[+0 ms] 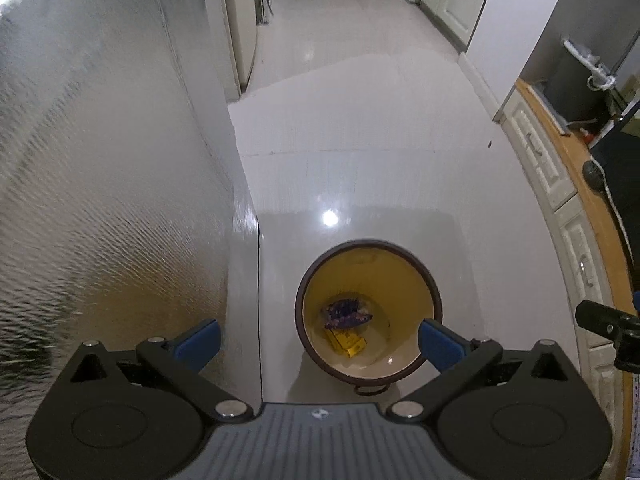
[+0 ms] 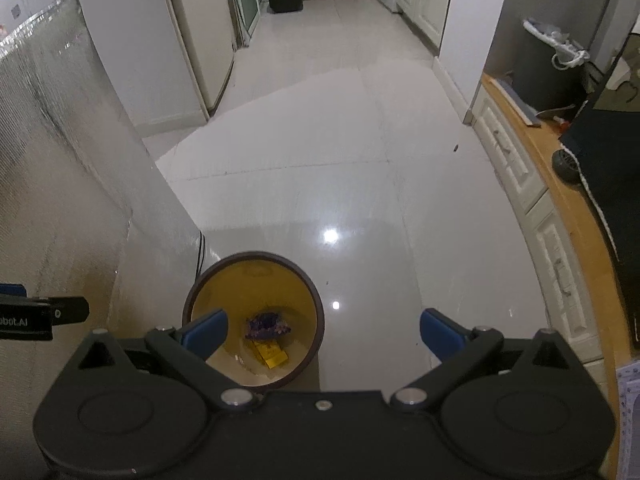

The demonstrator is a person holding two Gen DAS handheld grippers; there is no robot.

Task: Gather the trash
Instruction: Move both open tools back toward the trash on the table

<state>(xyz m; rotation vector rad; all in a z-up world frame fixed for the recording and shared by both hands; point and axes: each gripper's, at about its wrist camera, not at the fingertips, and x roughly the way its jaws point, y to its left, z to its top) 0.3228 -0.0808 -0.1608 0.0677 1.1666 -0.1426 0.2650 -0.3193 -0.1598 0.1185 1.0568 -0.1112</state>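
Glossy white floor point(image 1: 360, 128) carries a brown-rimmed bin point(image 1: 369, 254) with a purple wrapper point(image 1: 346, 312) and yellow packet point(image 1: 348, 345) inside; left hand-held gripper point(image 1: 318, 340) and right hand-held gripper point(image 2: 324, 338) hover above, jaws apart, empty.

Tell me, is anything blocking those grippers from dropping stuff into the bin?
Nothing visible does. The bin stands open, no lid, below both open grippers, left and right; only two wrappers lie inside.

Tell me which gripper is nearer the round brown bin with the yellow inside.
Left, by a narrow margin. The left gripper hangs open almost straight above the round brown bin; the right gripper is also open but offset to the bin's right side.
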